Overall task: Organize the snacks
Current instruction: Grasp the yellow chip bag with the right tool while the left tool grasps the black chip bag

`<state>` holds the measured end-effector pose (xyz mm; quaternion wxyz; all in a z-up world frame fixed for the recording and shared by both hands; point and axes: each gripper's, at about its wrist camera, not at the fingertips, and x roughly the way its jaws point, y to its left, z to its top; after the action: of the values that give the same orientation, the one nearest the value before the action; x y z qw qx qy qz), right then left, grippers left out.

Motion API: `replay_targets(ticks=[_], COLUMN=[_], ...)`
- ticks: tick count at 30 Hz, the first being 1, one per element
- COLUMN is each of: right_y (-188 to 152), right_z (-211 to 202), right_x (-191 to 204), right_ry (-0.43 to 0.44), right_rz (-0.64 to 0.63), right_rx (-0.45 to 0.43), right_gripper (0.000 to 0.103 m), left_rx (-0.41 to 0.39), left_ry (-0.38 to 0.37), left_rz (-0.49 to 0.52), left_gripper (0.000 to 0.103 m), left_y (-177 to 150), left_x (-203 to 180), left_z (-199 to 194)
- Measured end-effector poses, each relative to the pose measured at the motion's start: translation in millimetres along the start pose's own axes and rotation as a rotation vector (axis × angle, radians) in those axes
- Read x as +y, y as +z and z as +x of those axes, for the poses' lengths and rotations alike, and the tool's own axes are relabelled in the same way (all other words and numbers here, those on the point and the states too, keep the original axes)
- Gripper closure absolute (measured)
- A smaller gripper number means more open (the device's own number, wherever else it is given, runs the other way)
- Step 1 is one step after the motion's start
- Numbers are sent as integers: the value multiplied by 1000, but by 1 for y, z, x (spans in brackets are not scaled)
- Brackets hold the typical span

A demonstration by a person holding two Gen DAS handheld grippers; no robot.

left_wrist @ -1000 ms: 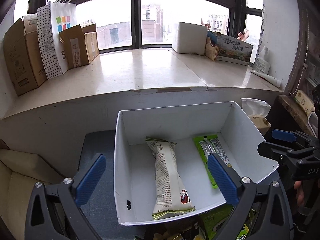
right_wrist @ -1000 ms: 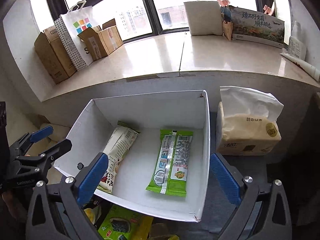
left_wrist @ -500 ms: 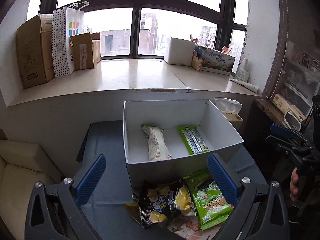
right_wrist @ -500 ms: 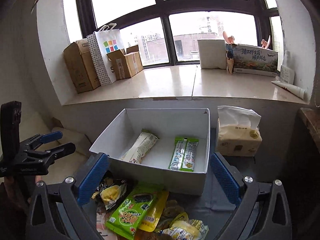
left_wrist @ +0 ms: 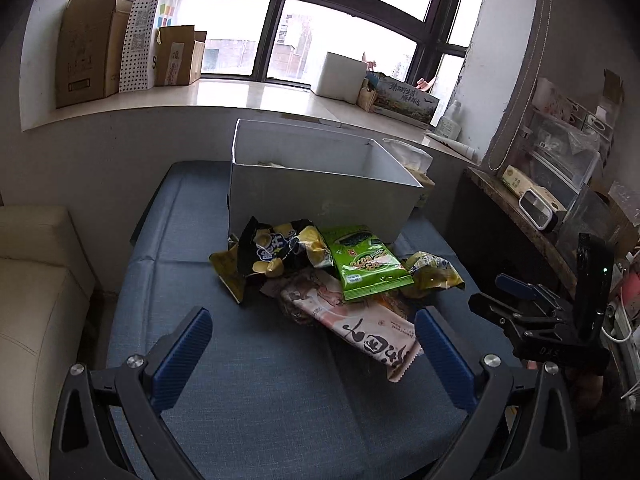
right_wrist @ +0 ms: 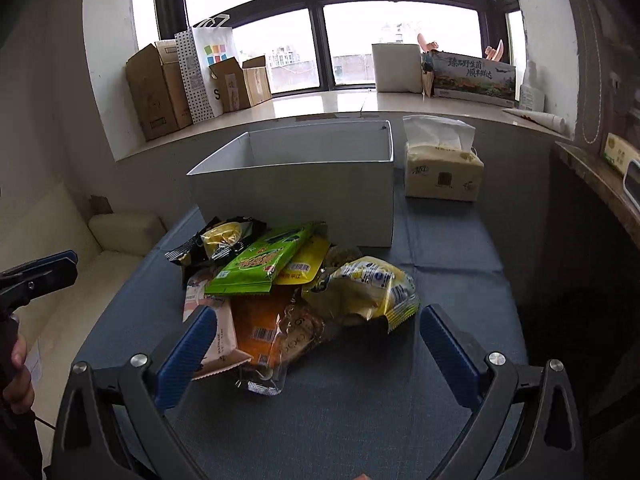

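Both grippers, left (left_wrist: 312,344) and right (right_wrist: 318,340), hang spread and empty before the snack pile (right_wrist: 296,280), just beside the box (right_wrist: 296,192); overlapping slippery packets risk dragging neighbours along.

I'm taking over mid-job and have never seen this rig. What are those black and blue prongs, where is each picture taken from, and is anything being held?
The prongs are fingers of two tools a person holds. Each carries a camera looking forward along its fingers.

Left view: the left hand-held gripper, open and holding nothing; the other tool shows at its right edge.

Right view: the right hand-held gripper, also open and holding nothing.

On the blue cloth lies a snack pile, with a green packet on top. Behind it stands a white box, with a tissue pack beside it.
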<state>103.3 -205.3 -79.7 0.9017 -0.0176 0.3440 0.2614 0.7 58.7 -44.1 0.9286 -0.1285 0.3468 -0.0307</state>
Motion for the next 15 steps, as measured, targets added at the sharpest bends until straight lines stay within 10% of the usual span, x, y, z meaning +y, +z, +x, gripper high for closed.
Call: replay_targets(ticks=[15], right_y=[-7], right_z=[95], right_x=[-87], right_ry=[148], right_rz=[540], right_rx=[130], right_gripper=[0], left_rx=[-25], left_ry=[-3], left_rz=[43], left_gripper=[0], left_y=[0], left_x=[-14], left_z=[-2])
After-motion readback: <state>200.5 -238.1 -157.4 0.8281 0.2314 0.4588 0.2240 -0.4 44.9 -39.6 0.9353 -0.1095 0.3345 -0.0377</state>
